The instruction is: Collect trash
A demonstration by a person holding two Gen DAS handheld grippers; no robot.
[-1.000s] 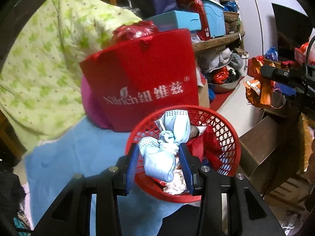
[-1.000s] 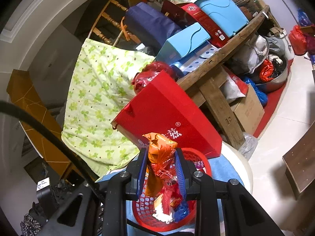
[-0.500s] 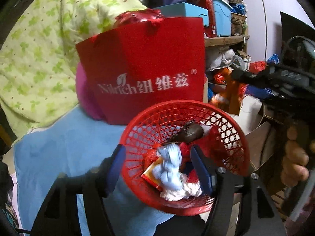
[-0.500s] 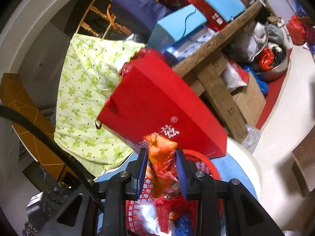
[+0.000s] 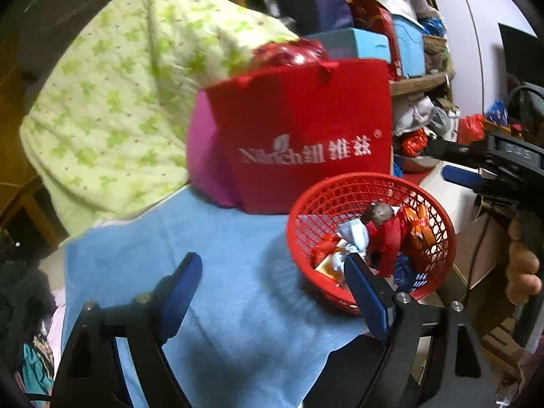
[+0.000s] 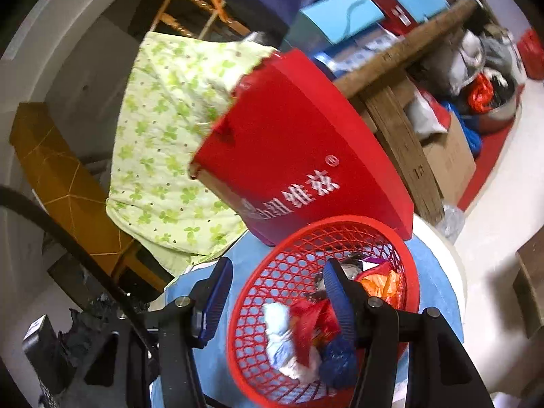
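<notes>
Clutter fills the room: a wooden shelf (image 6: 404, 51) stacked with blue boxes (image 6: 336, 13), a cardboard box (image 6: 448, 159) and a metal bowl (image 6: 499, 112) on the pale floor. On the table's blue cloth (image 5: 231, 238) a red mesh basket (image 5: 343, 190) sits just before a red paper bag (image 5: 306, 132), with a green floral quilt (image 5: 112, 102) behind. Crumpled wrappers and tissue, the trash (image 5: 380, 238), lie inside the basket. Left gripper (image 5: 272, 289) and right gripper (image 6: 275, 292) both hang over it, jaws spread wide and holding nothing

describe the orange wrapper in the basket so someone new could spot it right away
Find the big red gift bag with white lettering; the red mesh basket sits in front of it on blue cloth. The orange wrapper lies against the basket's right inner wall, the only orange piece among red, blue and white scraps.
</notes>
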